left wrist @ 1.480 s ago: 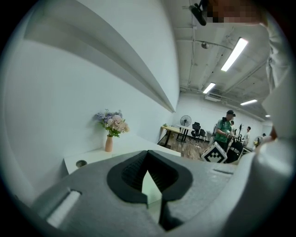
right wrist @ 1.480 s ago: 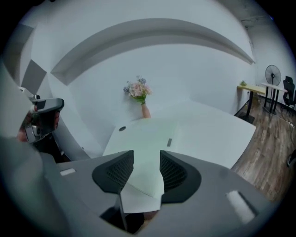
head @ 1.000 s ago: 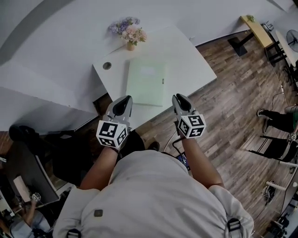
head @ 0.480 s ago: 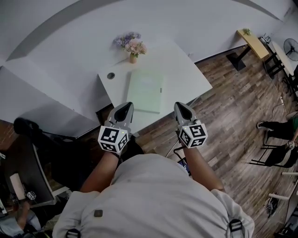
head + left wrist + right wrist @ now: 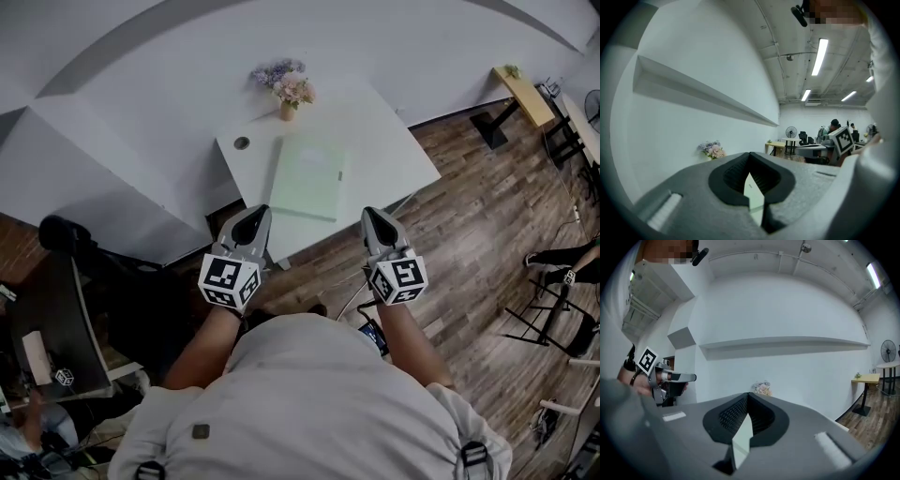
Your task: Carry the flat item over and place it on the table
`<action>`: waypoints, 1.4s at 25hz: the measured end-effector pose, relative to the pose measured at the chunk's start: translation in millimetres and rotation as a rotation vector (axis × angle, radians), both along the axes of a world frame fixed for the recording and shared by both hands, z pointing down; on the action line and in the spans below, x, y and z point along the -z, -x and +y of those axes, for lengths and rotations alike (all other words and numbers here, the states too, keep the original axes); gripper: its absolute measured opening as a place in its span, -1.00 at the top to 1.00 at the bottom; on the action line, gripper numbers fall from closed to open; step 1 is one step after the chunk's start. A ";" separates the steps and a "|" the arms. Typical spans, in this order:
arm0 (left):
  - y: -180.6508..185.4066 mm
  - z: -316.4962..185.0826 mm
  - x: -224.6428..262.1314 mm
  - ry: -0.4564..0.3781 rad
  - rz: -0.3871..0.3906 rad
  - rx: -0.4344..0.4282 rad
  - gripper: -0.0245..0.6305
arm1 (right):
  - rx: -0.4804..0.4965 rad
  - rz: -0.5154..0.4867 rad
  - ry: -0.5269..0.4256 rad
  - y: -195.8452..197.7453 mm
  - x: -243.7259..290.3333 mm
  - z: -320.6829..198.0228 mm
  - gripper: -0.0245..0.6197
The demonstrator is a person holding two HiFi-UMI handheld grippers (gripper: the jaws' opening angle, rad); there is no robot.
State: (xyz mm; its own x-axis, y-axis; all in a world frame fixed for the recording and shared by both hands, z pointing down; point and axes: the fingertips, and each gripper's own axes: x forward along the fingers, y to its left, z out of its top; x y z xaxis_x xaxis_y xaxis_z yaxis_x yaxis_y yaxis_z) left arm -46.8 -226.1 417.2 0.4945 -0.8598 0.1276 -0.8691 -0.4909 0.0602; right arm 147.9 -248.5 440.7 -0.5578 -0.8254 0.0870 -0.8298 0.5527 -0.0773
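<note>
Holding left gripper (image 5: 253, 214) and right gripper (image 5: 375, 217) side by side at the near edge of the table (image 5: 389, 141), both pointed roughly level toward the wall (image 5: 141, 103). Showing jaws pressed together on each in its own view, with nothing pinched, only a sliver of pale green visible past the closed tips.

Looking at the flat item (image 5: 309, 176) now: lying flat on the table, squarely between the lines of the two grippers, near edge close to the table's front edge, far edge short of the flowers (image 5: 286, 86). Reads as placement done, judging from that lie. Explains the closed, empty jaws too: no load, so no reason to spread them.

Lies clear of the flowers and beside the hole (image 5: 242, 143) rather than over it, probably for a flat, steady rest. Puts both tools abreast and well apart, matching the two-sided hold a wide, thin sheet calls for. Leaves only a clean retreat, by the look of it, without clipping that near edge.
</note>
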 end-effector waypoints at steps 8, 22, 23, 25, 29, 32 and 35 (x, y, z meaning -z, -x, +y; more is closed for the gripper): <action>37.2 19.8 12.4 -0.014 0.007 -0.062 0.93 | -0.052 -0.019 -0.014 43.2 13.2 27.2 0.90; 135.1 84.3 7.8 0.004 0.027 -0.168 0.93 | -0.144 -0.014 -0.037 138.1 23.3 112.4 0.90; 138.3 87.5 6.7 0.007 0.029 -0.176 0.93 | -0.147 -0.012 -0.037 143.0 23.0 118.6 0.90; 142.4 94.0 4.5 0.011 0.032 -0.190 0.93 | -0.151 -0.008 -0.037 150.0 22.4 130.6 0.90; 139.7 109.5 6.0 0.007 0.035 -0.204 0.93 | -0.141 0.010 -0.052 148.2 26.5 149.0 0.90; 134.7 120.9 11.1 -0.004 0.035 -0.196 0.93 | -0.128 0.023 -0.067 139.1 32.8 158.7 0.90; 125.7 132.4 15.8 -0.018 0.031 -0.176 0.93 | -0.104 0.030 -0.085 129.1 38.1 168.7 0.90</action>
State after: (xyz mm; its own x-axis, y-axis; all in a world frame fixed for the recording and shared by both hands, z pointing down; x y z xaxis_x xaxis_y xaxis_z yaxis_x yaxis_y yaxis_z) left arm -172.5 -93.6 401.4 0.6409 -0.7616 0.0957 -0.7676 -0.6365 0.0752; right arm 18.8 -79.7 402.6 -0.4672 -0.8836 0.0298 -0.8841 0.4672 -0.0079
